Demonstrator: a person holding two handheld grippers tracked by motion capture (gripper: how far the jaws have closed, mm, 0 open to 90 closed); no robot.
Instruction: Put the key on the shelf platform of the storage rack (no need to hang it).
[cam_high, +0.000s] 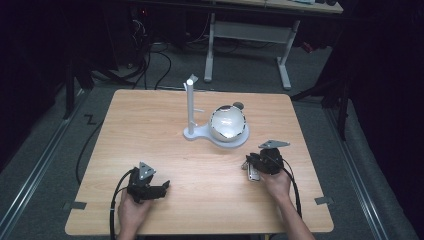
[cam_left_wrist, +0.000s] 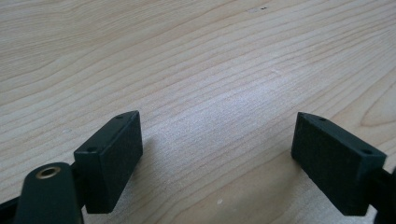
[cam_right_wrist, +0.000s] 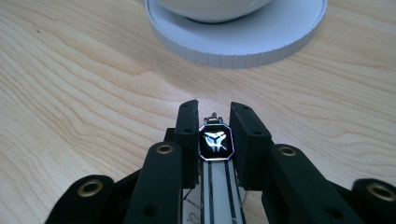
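Right gripper (cam_right_wrist: 213, 116) fingers clamped on small black-faced, white-banded watch (cam_right_wrist: 215, 142), low over wooden tabletop (cam_high: 165, 125) near white stand base (cam_right_wrist: 243, 44). Pickup done; placing left. Left gripper (cam_left_wrist: 217, 140) fingers wide, empty.

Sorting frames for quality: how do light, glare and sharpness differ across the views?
High view: table lit, surroundings black, glare inside the bowl. Left gripper view: soft sheen on the wood, near claw blocks slightly blurred. Right gripper view: the held white object's dark emblem sharp, stand base softer.

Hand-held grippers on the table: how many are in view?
2: the left hand-held gripper near the wooden table's front left, open; the right hand-held gripper front right, clamping a small flat white-and-black object.
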